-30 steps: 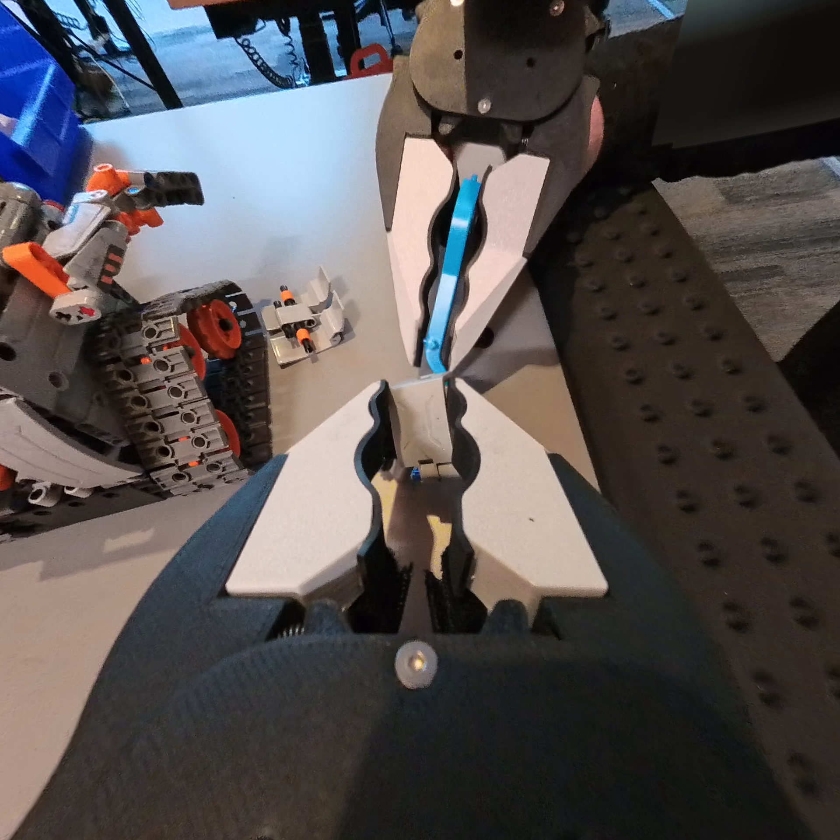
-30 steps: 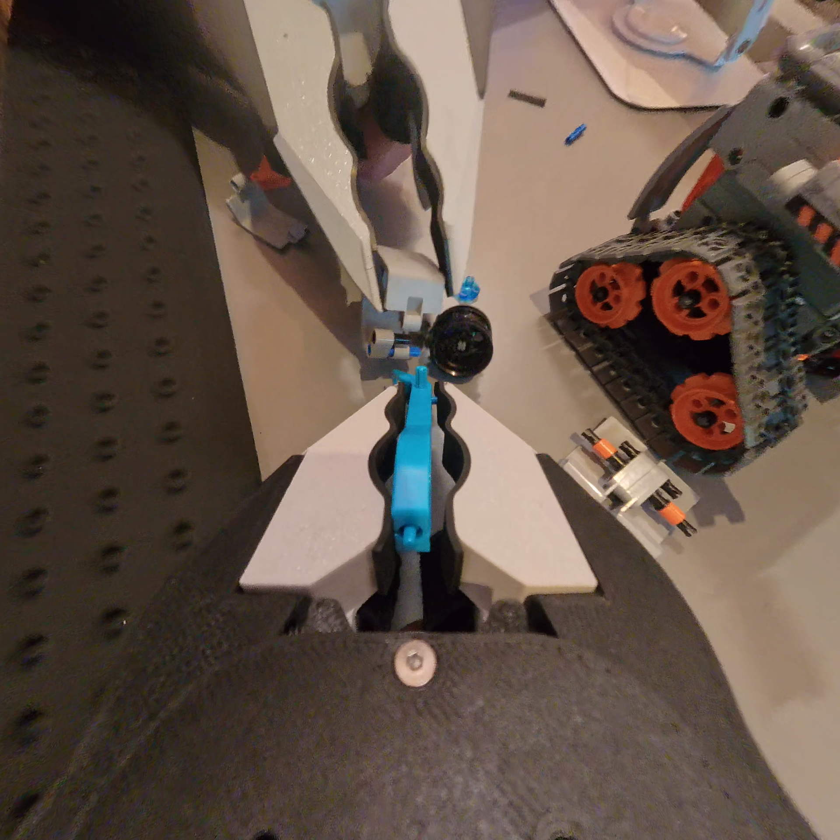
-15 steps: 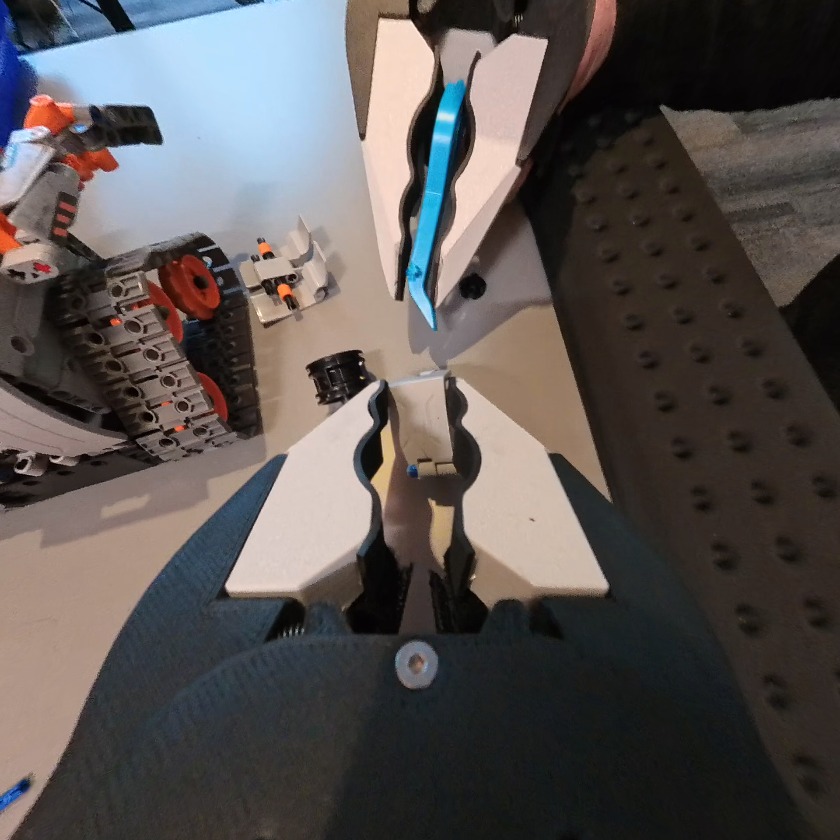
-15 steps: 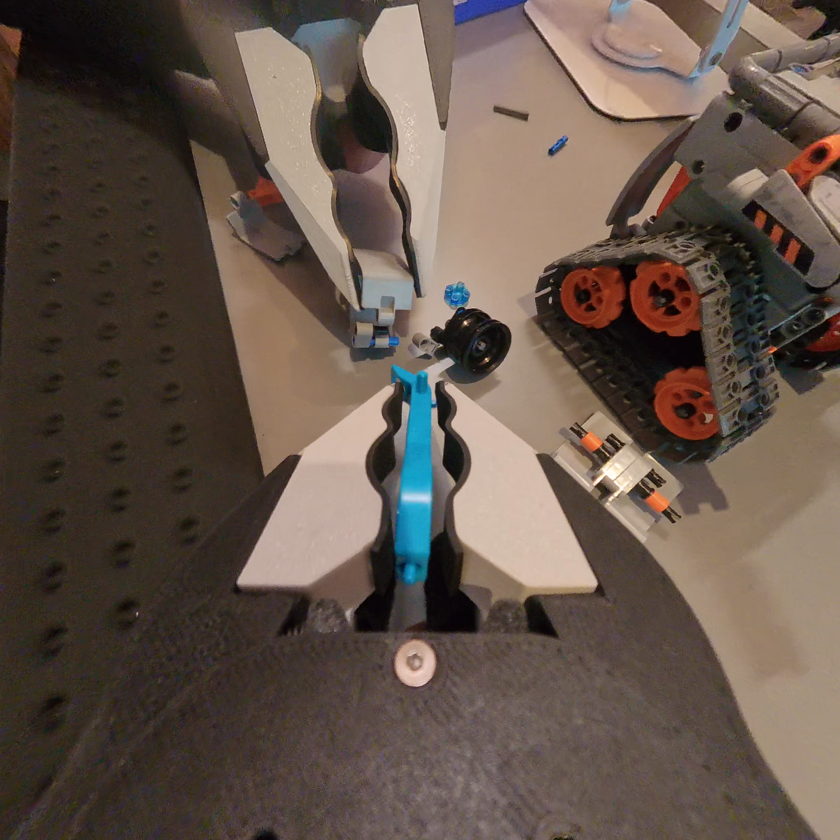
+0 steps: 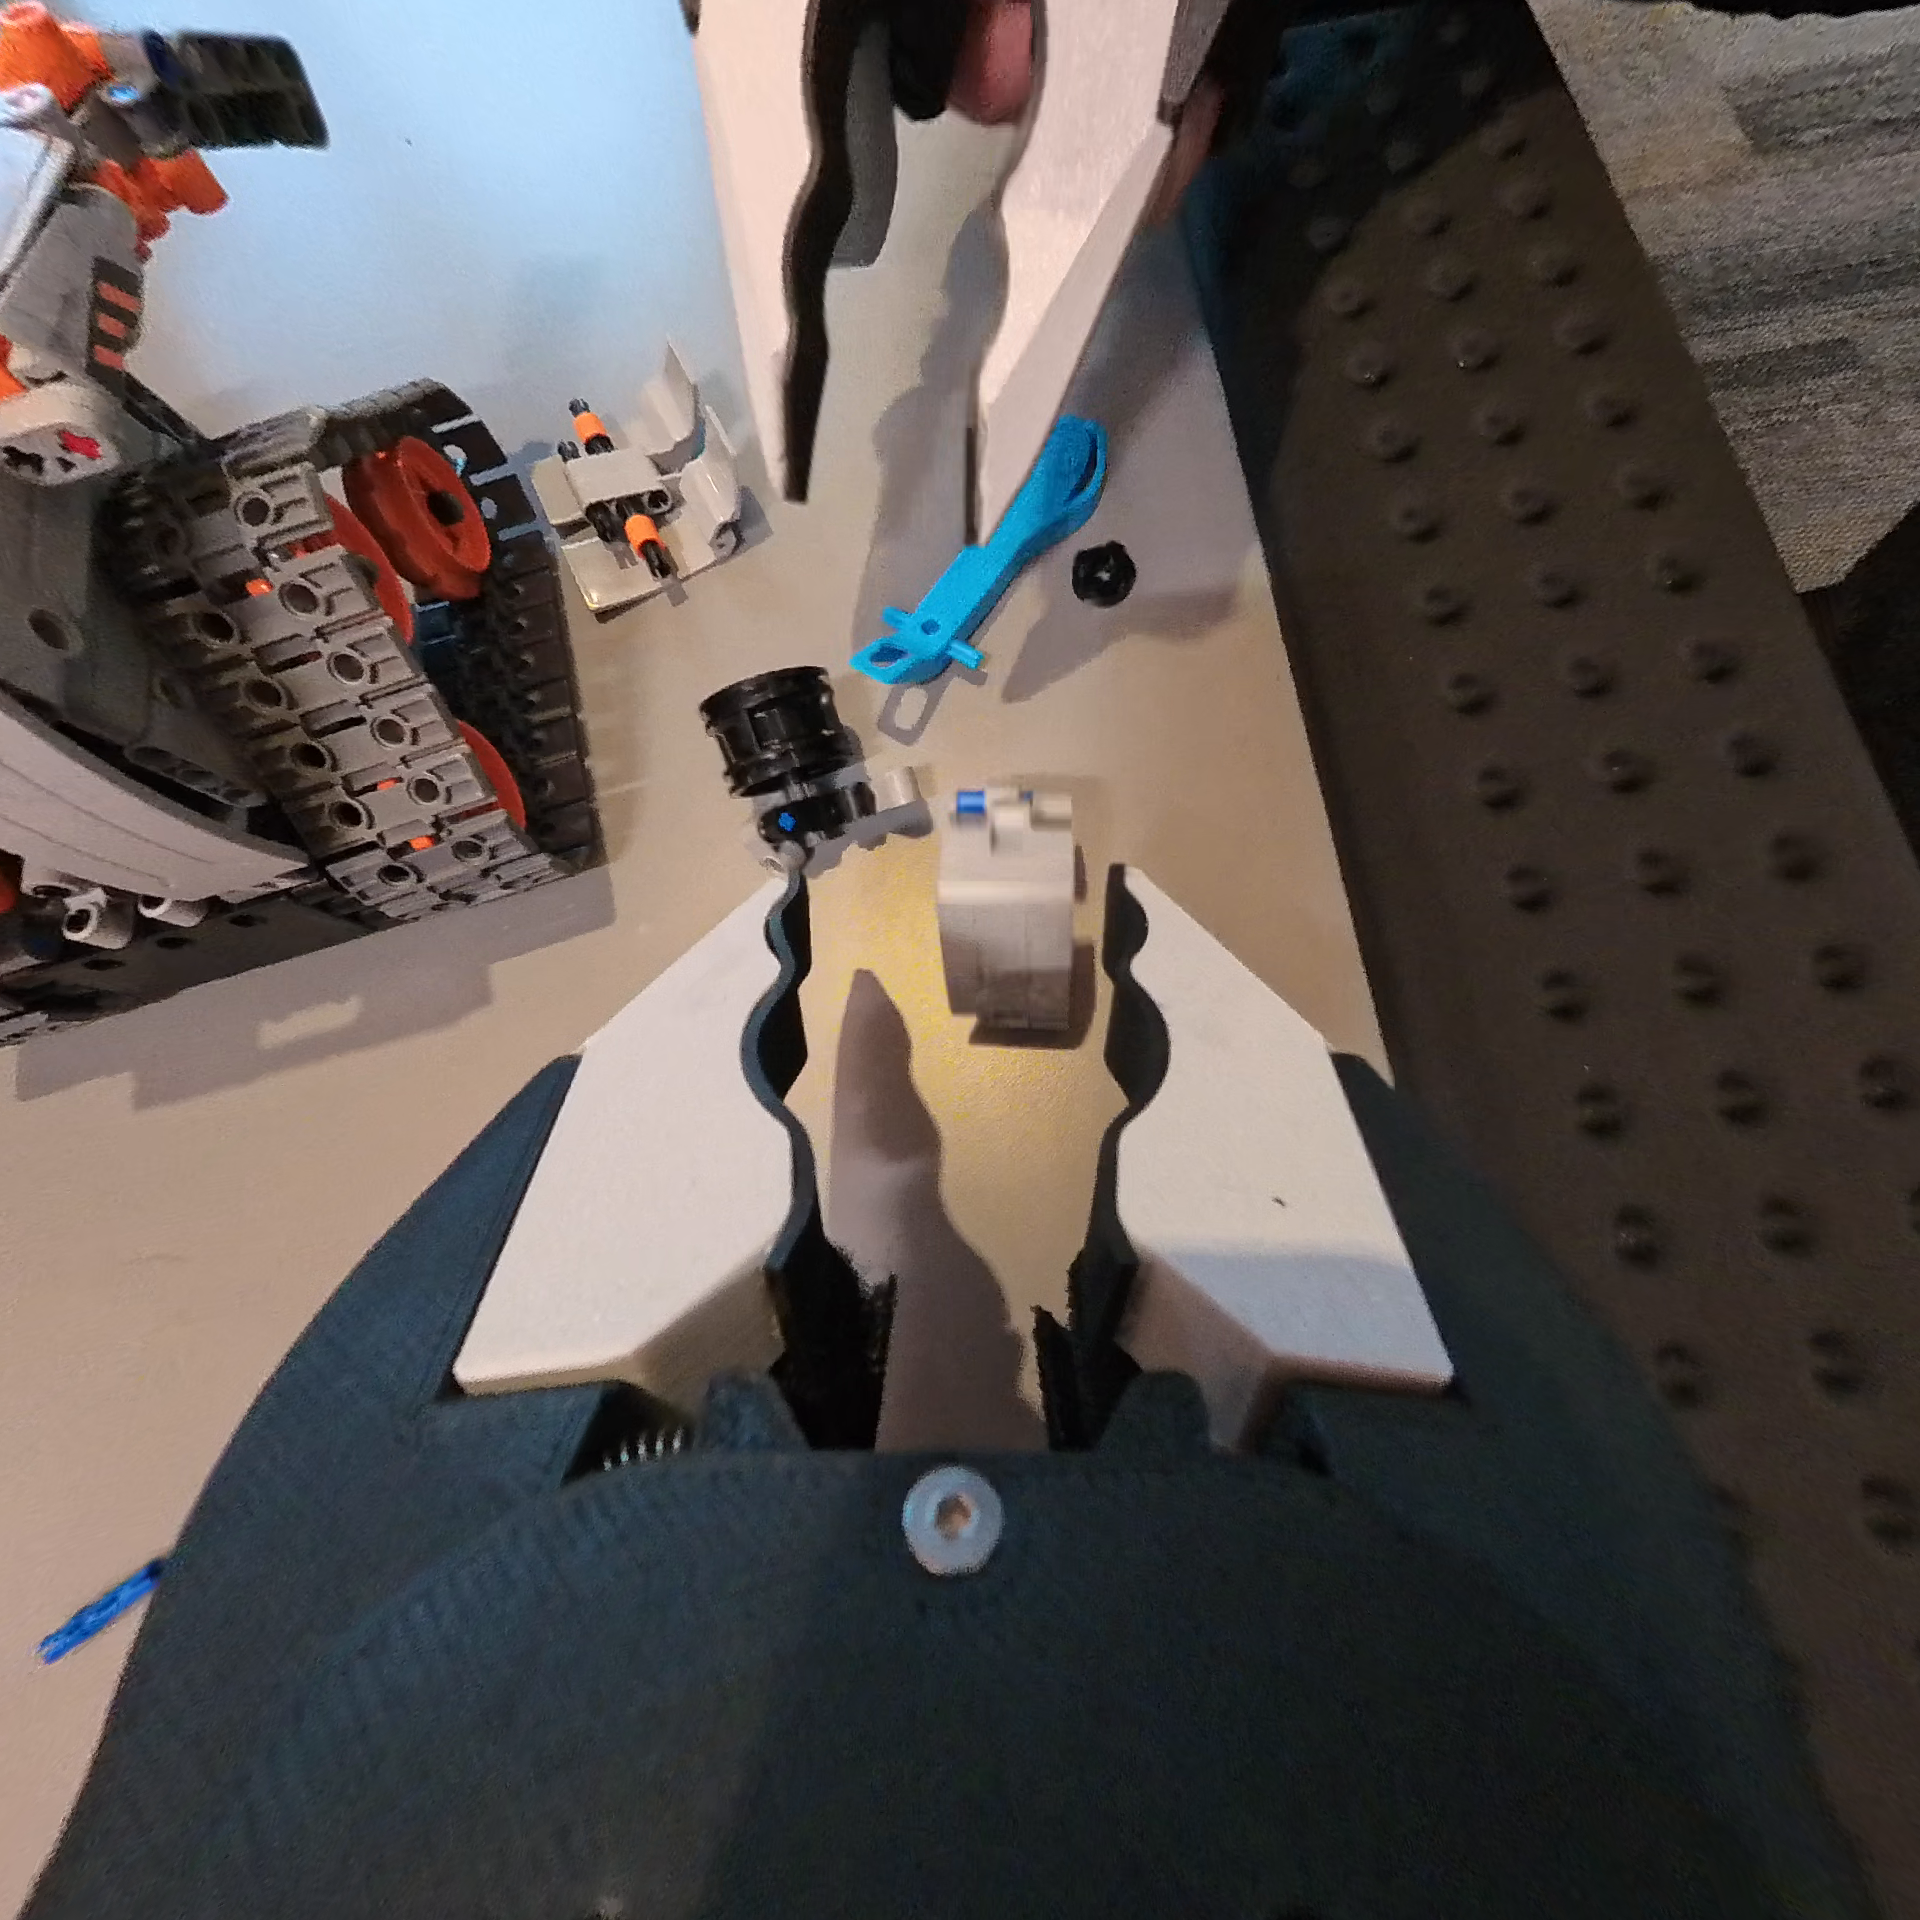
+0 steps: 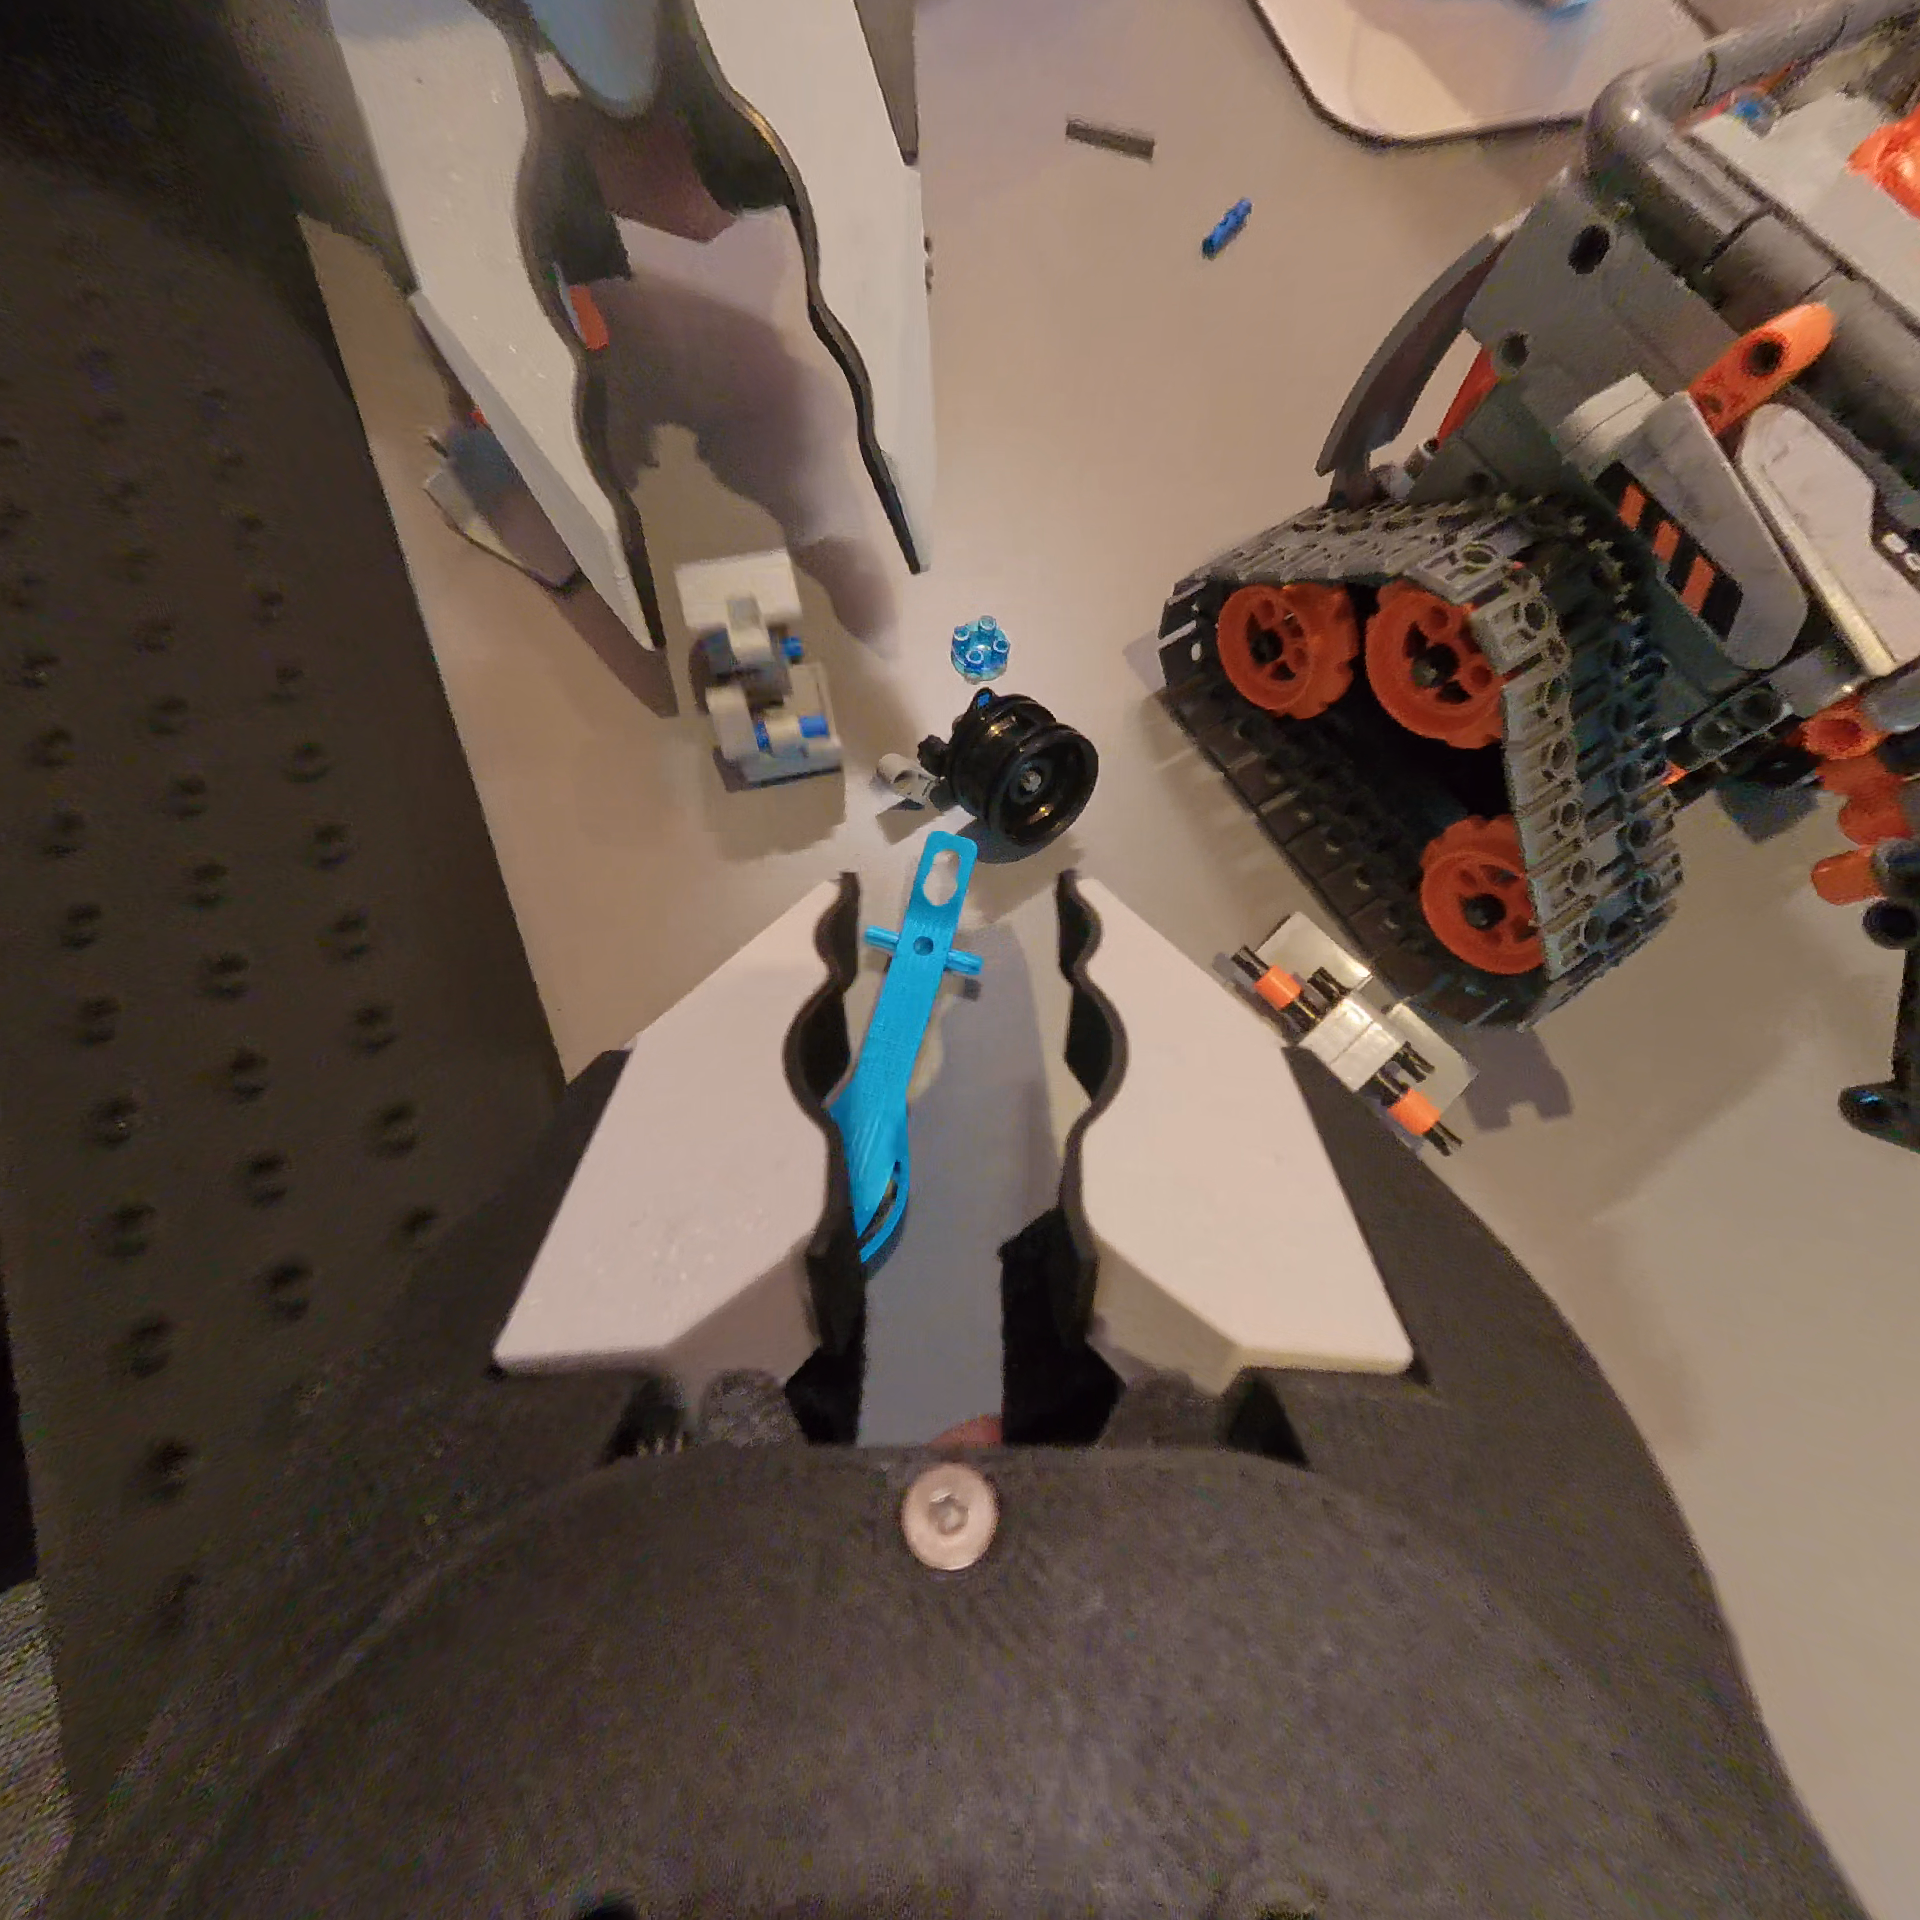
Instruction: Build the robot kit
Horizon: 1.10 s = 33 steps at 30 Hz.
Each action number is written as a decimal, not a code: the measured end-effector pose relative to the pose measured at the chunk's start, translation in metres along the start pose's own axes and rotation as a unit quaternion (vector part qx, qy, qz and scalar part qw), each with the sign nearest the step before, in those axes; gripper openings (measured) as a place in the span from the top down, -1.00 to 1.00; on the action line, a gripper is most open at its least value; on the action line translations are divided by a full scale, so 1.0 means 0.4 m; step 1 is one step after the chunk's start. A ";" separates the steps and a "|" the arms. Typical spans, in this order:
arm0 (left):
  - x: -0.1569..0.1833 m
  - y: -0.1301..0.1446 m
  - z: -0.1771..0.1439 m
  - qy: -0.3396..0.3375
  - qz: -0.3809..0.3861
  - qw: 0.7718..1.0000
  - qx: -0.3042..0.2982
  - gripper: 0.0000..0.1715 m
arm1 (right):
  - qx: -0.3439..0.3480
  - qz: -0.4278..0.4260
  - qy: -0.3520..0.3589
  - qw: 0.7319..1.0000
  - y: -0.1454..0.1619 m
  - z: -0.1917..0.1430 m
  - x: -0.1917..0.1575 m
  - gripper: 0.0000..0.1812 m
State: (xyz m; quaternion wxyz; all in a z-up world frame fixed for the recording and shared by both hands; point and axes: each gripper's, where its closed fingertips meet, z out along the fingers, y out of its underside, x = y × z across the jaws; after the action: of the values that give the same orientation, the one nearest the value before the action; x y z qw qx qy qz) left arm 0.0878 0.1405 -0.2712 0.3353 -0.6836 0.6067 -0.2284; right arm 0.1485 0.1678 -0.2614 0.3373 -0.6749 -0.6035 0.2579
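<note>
Now your left gripper (image 5: pixel 956 883) hangs low over the grey table (image 5: pixel 260 1195), jaws spread wide and gripping nothing; a small grey brick assembly (image 5: pixel 1013 925) lies on the table between its fingertips, nearer the right finger. Just beyond the left fingertip sits a black wheel hub (image 5: pixel 784 743). Your right gripper (image 6: pixel 956 883) faces it from the opposite side, tilted down, jaws likewise wide apart. The blue lever tool (image 6: pixel 899 1039) lies between its fingers, leaning against the left one; whether it rests fully on the table you cannot tell. Its slotted tip points at the hub, close by. A translucent blue round stud (image 6: pixel 980 651) lies just past the hub. The tracked model (image 6: pixel 1455 769) with orange wheels stands well off to your right gripper's right side, a small grey-and-orange subassembly (image 6: pixel 1351 1039) beside it. No writing is legible on any part
</note>
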 end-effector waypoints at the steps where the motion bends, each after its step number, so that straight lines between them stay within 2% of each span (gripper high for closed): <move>1: -0.006 -0.004 -0.003 -0.002 0.001 1.000 0.002 0.36 | -0.007 0.002 0.001 1.000 -0.003 0.007 0.005 0.52; 7: -0.032 -0.014 -0.018 -0.004 -0.005 1.000 0.002 0.34 | -0.054 -0.014 -0.014 0.998 -0.023 0.078 0.017 0.42; 9: -0.036 -0.009 -0.022 -0.007 -0.003 1.000 0.000 0.34 | -0.063 -0.033 -0.013 0.997 -0.026 0.101 0.028 0.45; 12: -0.042 -0.011 -0.032 -0.009 -0.001 1.000 0.004 0.34 | -0.092 -0.057 -0.009 0.994 -0.011 0.126 0.052 0.62; 18: -0.055 -0.020 -0.046 -0.015 -0.005 1.000 0.019 0.36 | -0.084 -0.066 -0.037 0.994 -0.013 0.131 0.044 0.62; 22: -0.076 -0.034 -0.056 -0.039 -0.003 0.998 0.039 0.39 | -0.036 -0.060 -0.039 0.997 -0.055 0.104 0.040 0.62; 28: -0.100 -0.084 -0.097 -0.101 0.046 0.991 0.081 0.44 | 0.094 -0.026 -0.089 0.991 -0.190 0.038 0.021 0.63; 33: -0.100 -0.143 -0.138 -0.099 0.024 0.983 0.155 0.52 | 0.174 -0.010 -0.118 0.978 -0.275 0.007 0.006 0.64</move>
State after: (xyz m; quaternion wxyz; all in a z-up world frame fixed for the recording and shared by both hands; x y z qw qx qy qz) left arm 0.0805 0.1719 -0.1883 0.5010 -0.6280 0.5437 -0.2429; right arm 0.0763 0.1753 -0.1788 0.3786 -0.5649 -0.5917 0.4330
